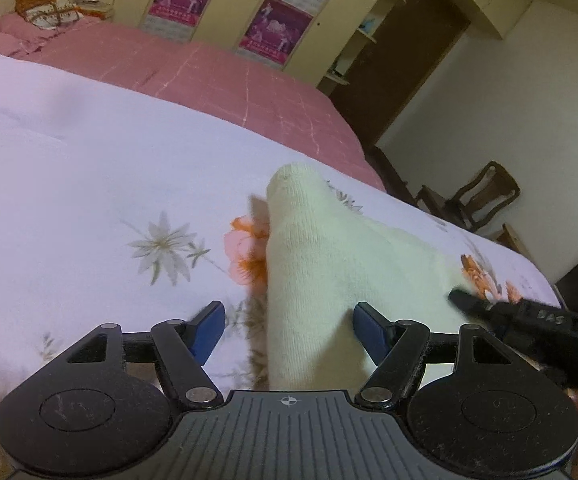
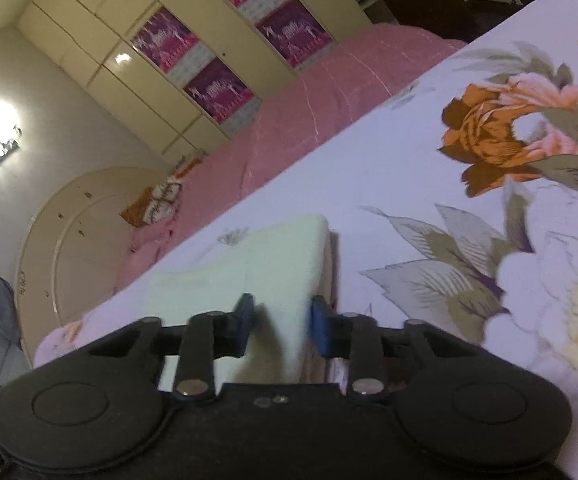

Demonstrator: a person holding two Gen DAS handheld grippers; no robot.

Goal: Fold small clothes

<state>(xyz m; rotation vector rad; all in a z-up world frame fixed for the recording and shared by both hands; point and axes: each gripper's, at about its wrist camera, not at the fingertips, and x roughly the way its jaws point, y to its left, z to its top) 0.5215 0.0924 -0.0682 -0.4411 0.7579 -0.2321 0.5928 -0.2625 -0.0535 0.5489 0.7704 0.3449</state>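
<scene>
A small cream knitted garment (image 1: pixel 321 264) lies on the white floral bedsheet (image 1: pixel 89 184). In the left wrist view my left gripper (image 1: pixel 289 330) is open, its blue pads on either side of the garment's near end, which runs between them. My right gripper shows at the right edge (image 1: pixel 465 300), dark and blurred, at the garment's right side. In the right wrist view my right gripper (image 2: pixel 283 326) has its blue pads close around a raised fold of the cream garment (image 2: pixel 257 264).
A pink quilt (image 1: pixel 209 76) covers the far part of the bed, with pillows (image 1: pixel 49 10) at its head. Cream wardrobes with purple posters (image 1: pixel 273 28) stand behind. A wooden chair (image 1: pixel 477 200) and a dark door are beyond the bed's right edge.
</scene>
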